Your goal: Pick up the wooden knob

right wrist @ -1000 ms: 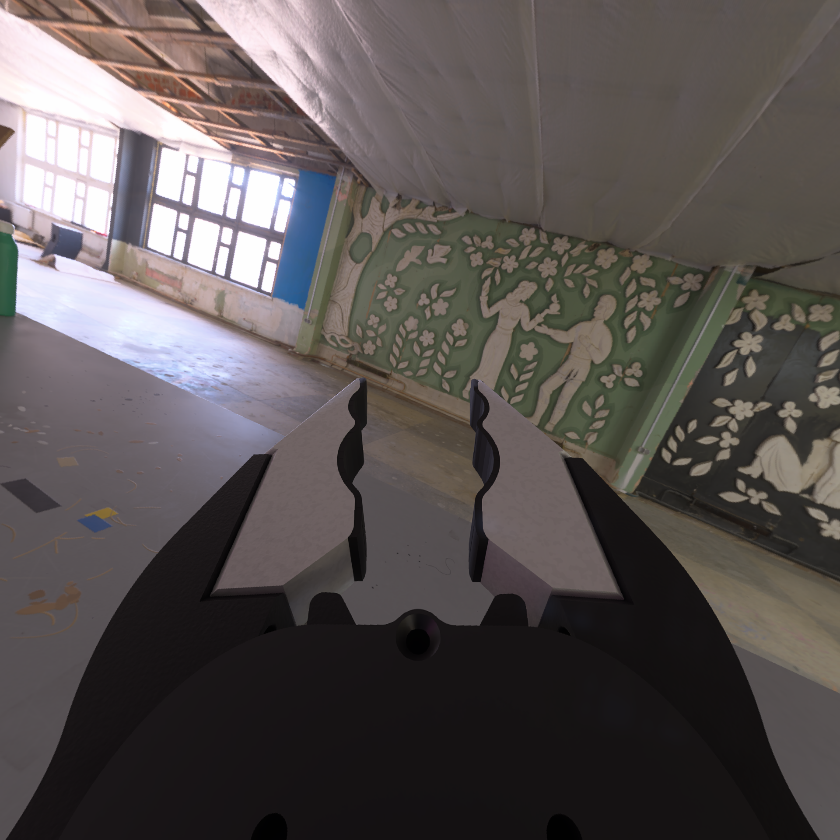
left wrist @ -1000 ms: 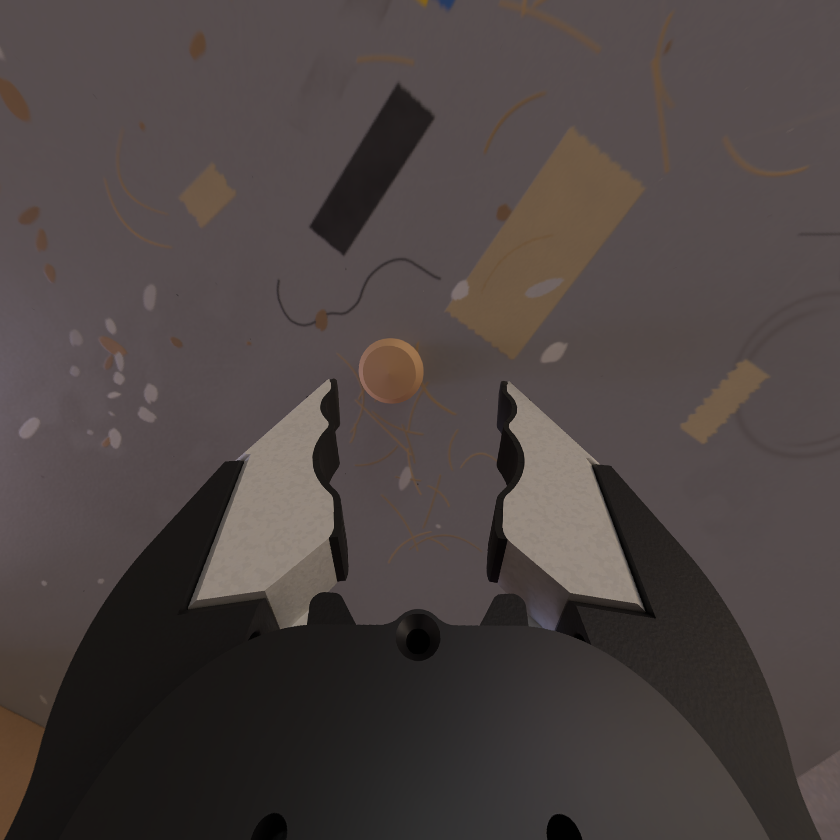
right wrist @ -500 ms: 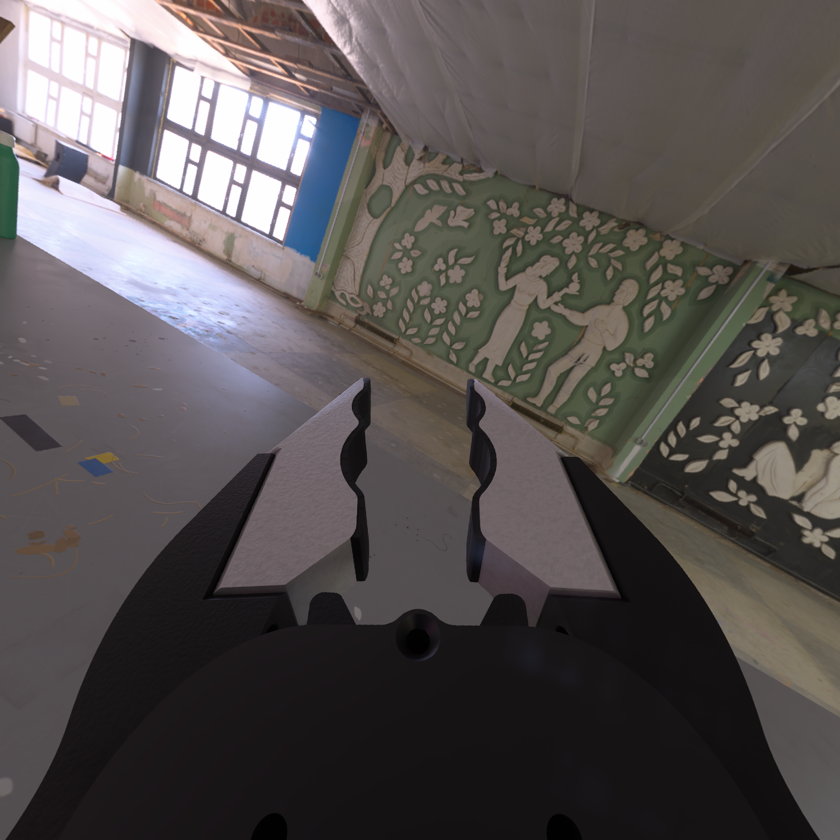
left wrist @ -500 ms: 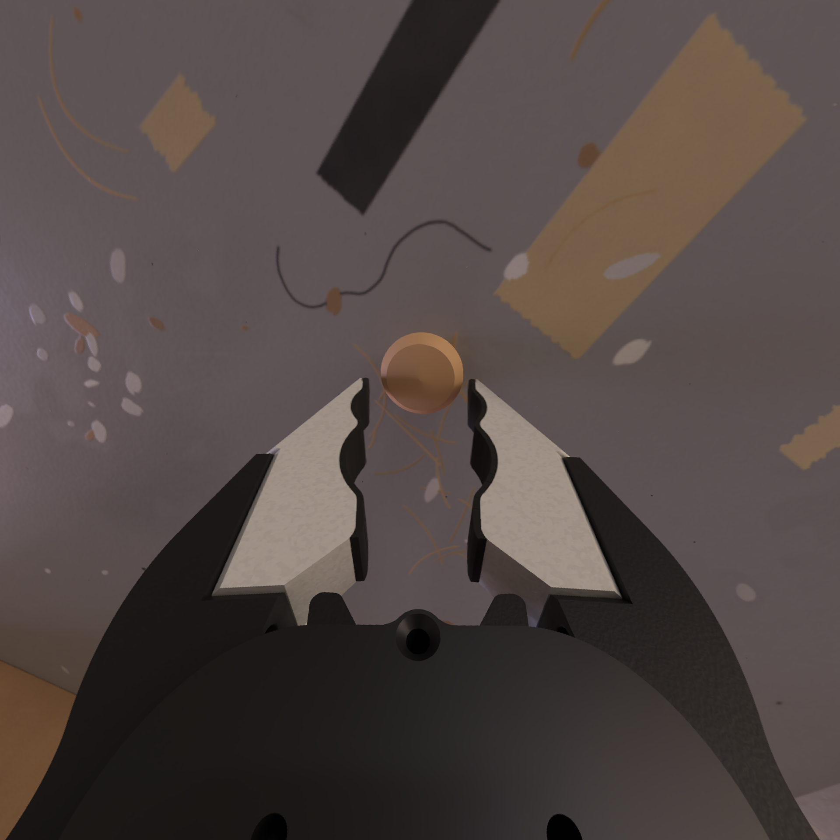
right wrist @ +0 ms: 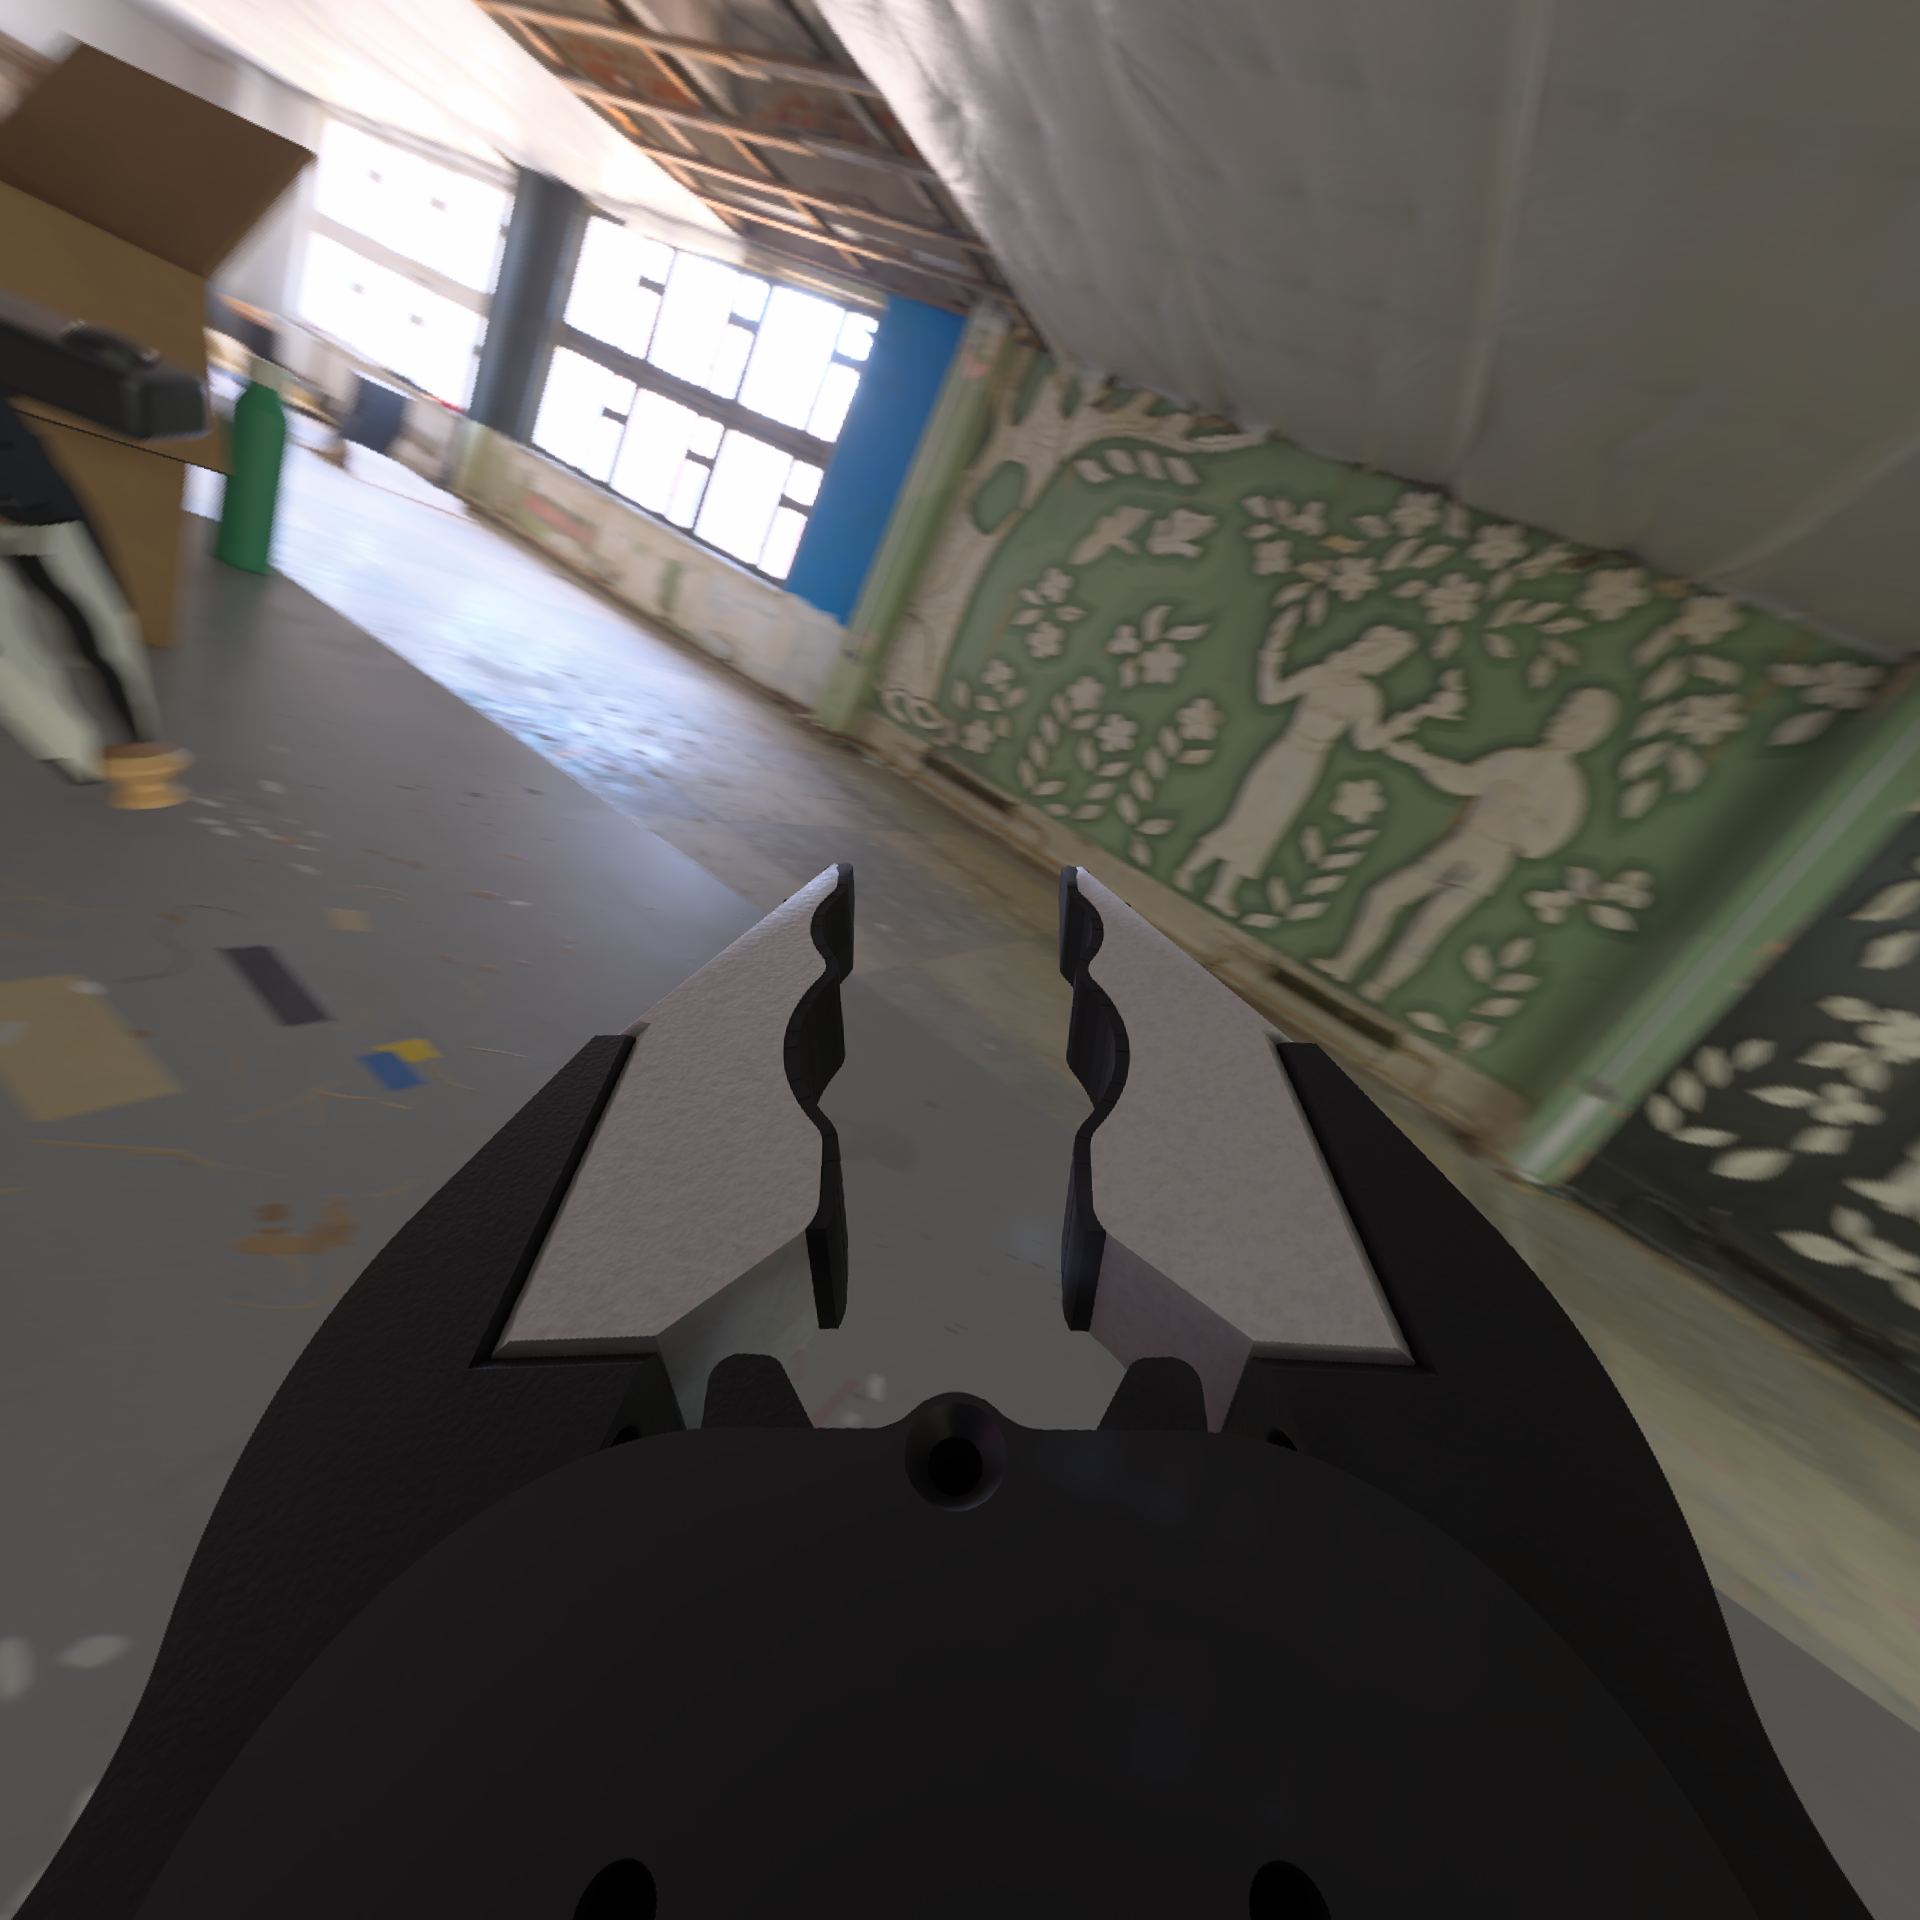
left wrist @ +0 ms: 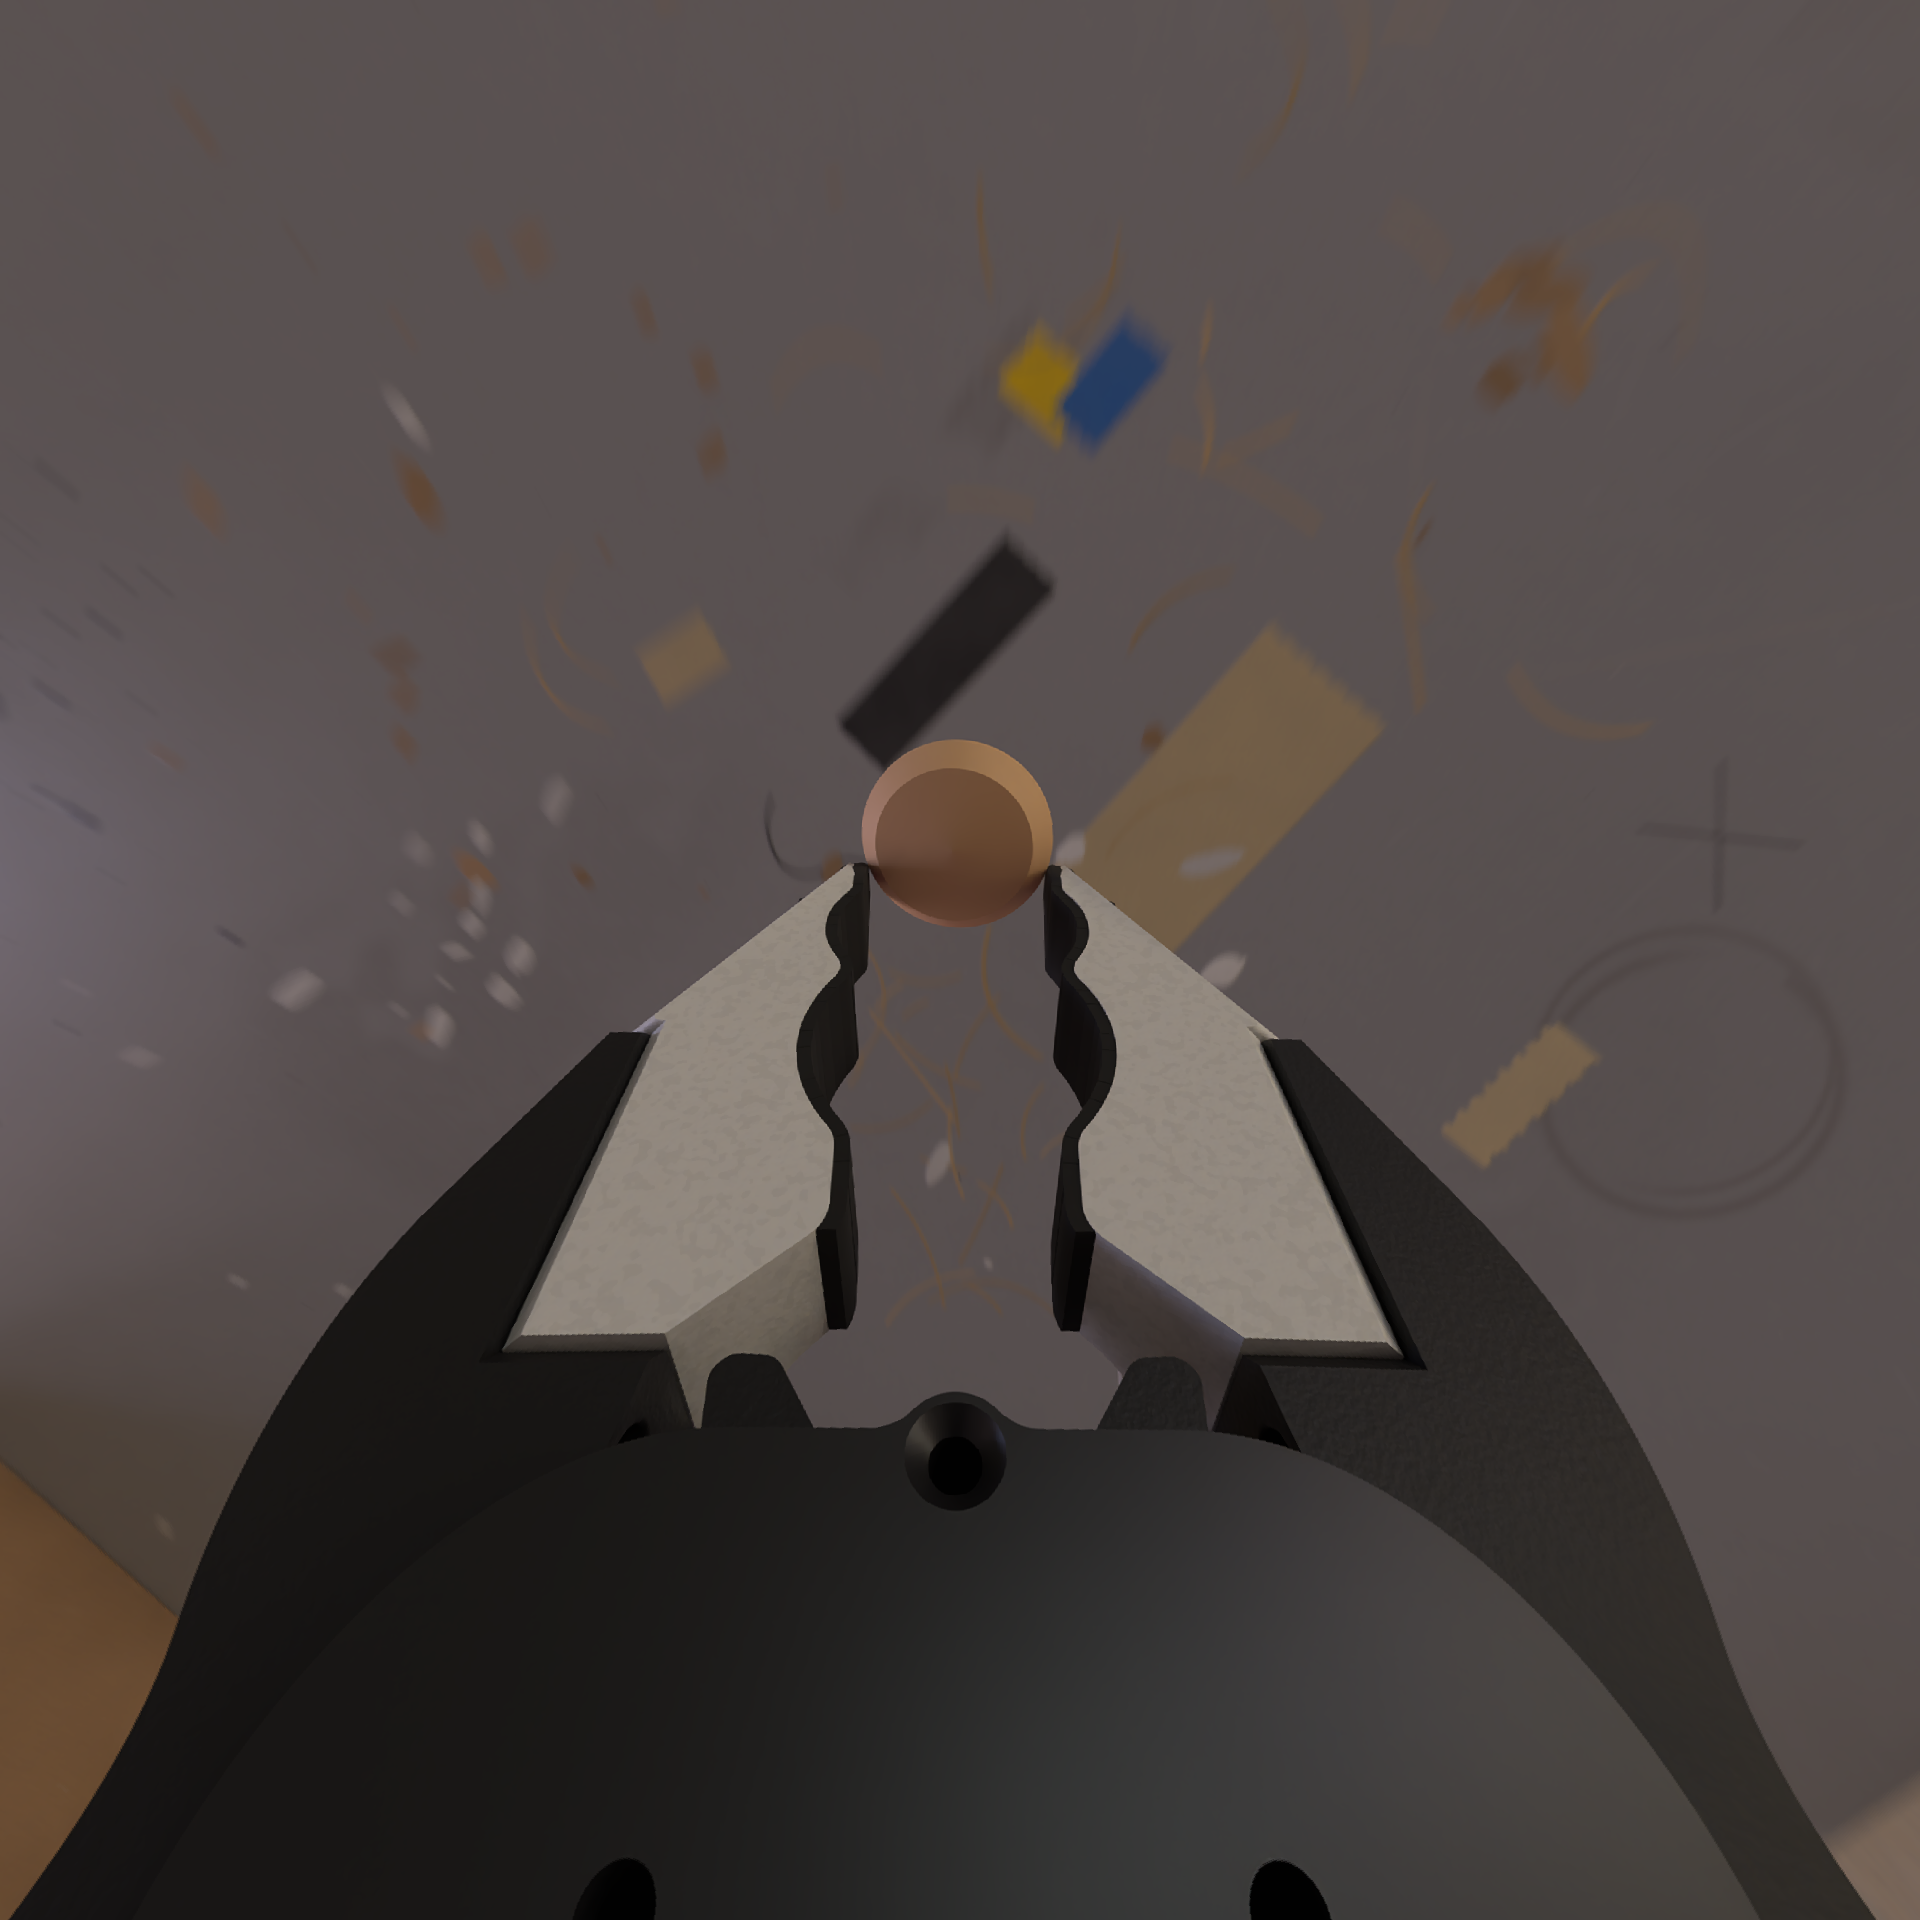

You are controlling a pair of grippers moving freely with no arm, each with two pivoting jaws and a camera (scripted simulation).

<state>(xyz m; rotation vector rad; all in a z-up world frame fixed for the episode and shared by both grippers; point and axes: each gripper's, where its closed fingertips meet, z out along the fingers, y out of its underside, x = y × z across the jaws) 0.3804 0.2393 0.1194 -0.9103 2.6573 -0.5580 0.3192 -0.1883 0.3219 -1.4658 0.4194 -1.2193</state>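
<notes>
The wooden knob (left wrist: 956, 831) is round and light brown. My left gripper (left wrist: 954, 881) is shut on it, pinching it between the very tips of the fingers, and holds it above the grey table (left wrist: 312, 727). In the right wrist view the knob (right wrist: 145, 774) shows small at the far left, at the tips of the left gripper (right wrist: 62, 675). My right gripper (right wrist: 956, 883) is open and empty, well to the right of the knob, pointing past the table towards a wall.
Flat marks lie on the table: a black strip (left wrist: 945, 649), a tan rectangle (left wrist: 1236, 769) and a yellow and blue patch (left wrist: 1086, 379). A cardboard box (right wrist: 94, 260) and a green bottle (right wrist: 249, 478) stand at the far left. The table's edge (left wrist: 104, 1538) is at lower left.
My left gripper closed its fingers on the knob and rose with it; the table now looks farther off. The right gripper turned left, bringing the left gripper into its view.
</notes>
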